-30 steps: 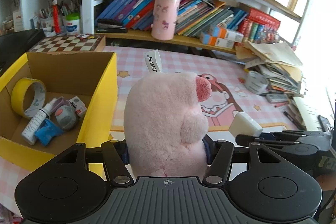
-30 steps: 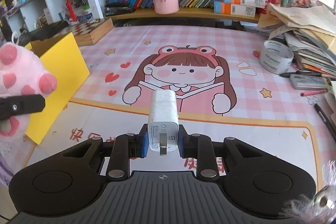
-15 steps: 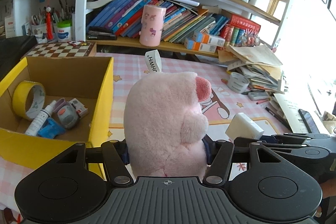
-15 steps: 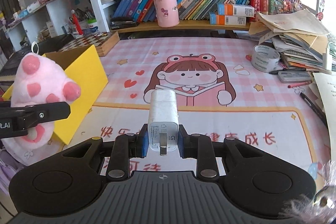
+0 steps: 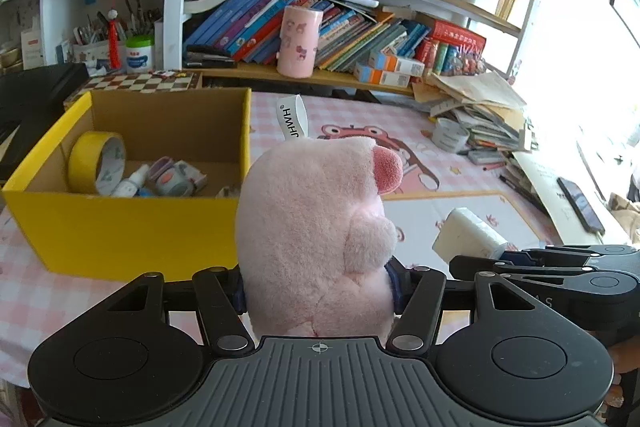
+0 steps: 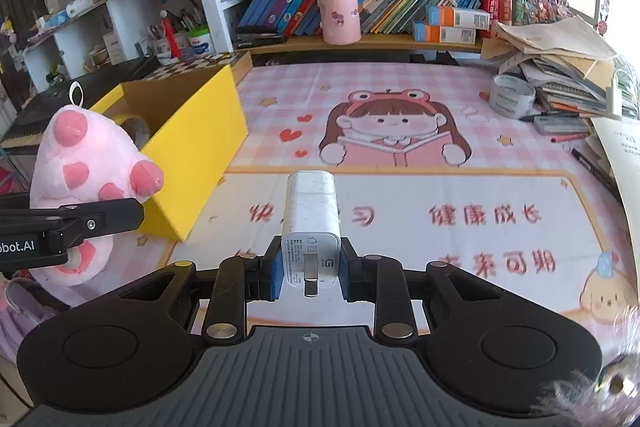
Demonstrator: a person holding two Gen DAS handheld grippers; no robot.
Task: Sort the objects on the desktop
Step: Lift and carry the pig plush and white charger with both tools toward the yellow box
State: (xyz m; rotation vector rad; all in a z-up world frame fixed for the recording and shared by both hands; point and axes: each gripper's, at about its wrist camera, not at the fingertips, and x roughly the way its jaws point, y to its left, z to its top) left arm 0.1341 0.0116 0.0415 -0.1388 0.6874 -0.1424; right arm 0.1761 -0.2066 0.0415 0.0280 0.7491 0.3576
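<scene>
My left gripper (image 5: 318, 285) is shut on a pink plush toy (image 5: 316, 227) and holds it in the air, to the right of the yellow cardboard box (image 5: 120, 227). The plush also shows at the left of the right wrist view (image 6: 86, 163). My right gripper (image 6: 311, 273) is shut on a white charger plug (image 6: 311, 223) above the desk mat; the plug also shows in the left wrist view (image 5: 466, 233). The box holds a yellow tape roll (image 5: 96, 161), a small white bottle (image 5: 130, 181) and other small items.
A pink patterned desk mat (image 6: 400, 187) covers the desk. A tape roll (image 6: 512, 95), pens and a pile of papers and books (image 6: 560, 67) lie at the right. A pink cup (image 6: 337, 9) stands on the low shelf with books. A chessboard (image 5: 140, 83) lies behind the box.
Both grippers have pulled back and risen with their loads. The box and the mat now look farther away and lower in both views.
</scene>
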